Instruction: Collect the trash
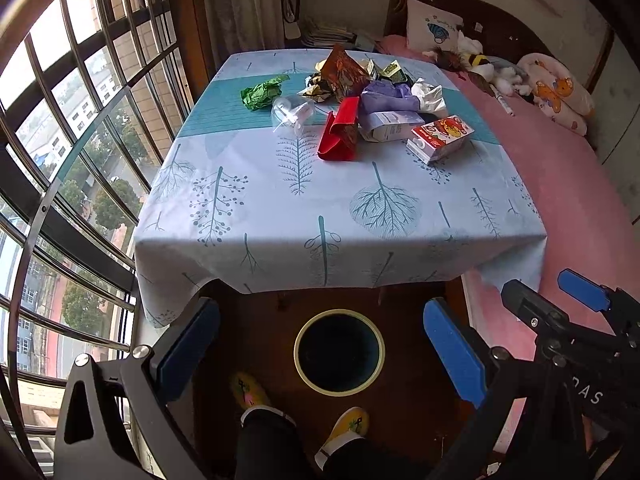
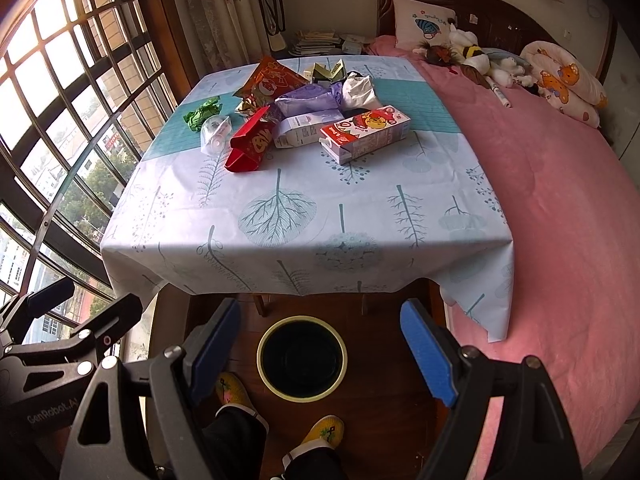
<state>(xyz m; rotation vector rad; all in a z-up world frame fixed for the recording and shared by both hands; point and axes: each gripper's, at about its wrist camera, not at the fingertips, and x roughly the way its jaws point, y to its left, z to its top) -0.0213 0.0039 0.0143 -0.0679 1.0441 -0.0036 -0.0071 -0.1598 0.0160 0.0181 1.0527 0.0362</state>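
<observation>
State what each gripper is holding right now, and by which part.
Nothing is held. The left gripper and right gripper are both open and empty above the bin; the trash stays on the table.

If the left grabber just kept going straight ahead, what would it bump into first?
Probably the tablecloth's near hanging edge; the open left gripper aims about there. The trash bin sits lower, though depth is unclear.

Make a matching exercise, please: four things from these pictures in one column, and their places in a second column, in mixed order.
Things:
1. trash bin
2. green wrapper
3. cartoon carton
4. white pillow

Places:
A. on the table, on the window side of the pile
B. on the pink bed, at the headboard
C. on the floor, before the table
D. on the table, on the bed side of the pile

Pairs: 1-C, 2-A, 3-D, 4-B
</observation>
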